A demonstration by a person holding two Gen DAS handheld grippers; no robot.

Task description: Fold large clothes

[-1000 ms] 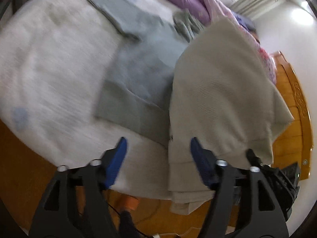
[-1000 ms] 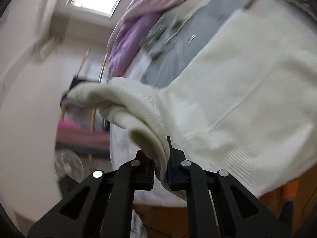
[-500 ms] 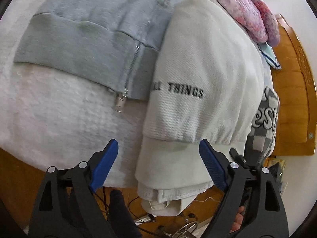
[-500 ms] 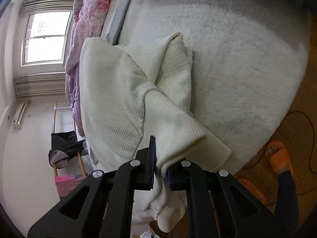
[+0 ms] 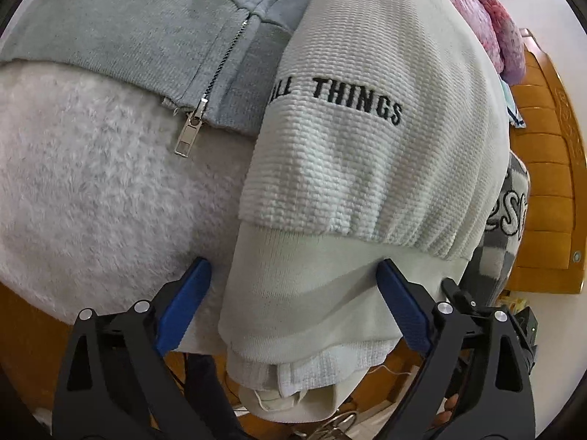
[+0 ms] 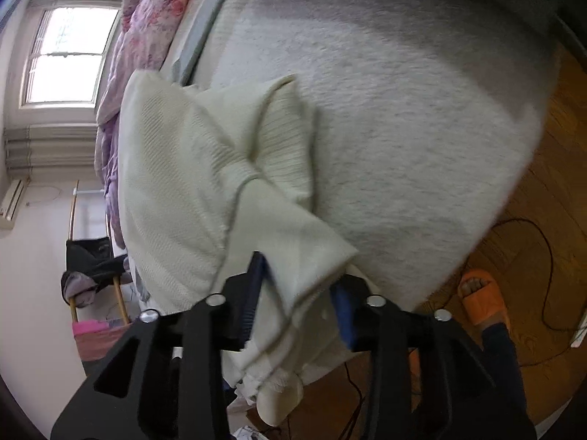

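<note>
**Now letting go of the folded sweater**

My left tongs [image 5: 293,304] are spreading wide around the cream sweater [image 5: 367,154]; my right tongs [image 6: 299,293] are opening too, its hem loose between them. It lies folded at the bed [image 5: 91,190] edge, overlapping the grey hoodie [image 5: 146,25]. I judge the overhanging layers could slide floorward and undo the fold.

Bright window [image 6: 62,55] daylight; fisheye-bent edges, slight blur.
</note>
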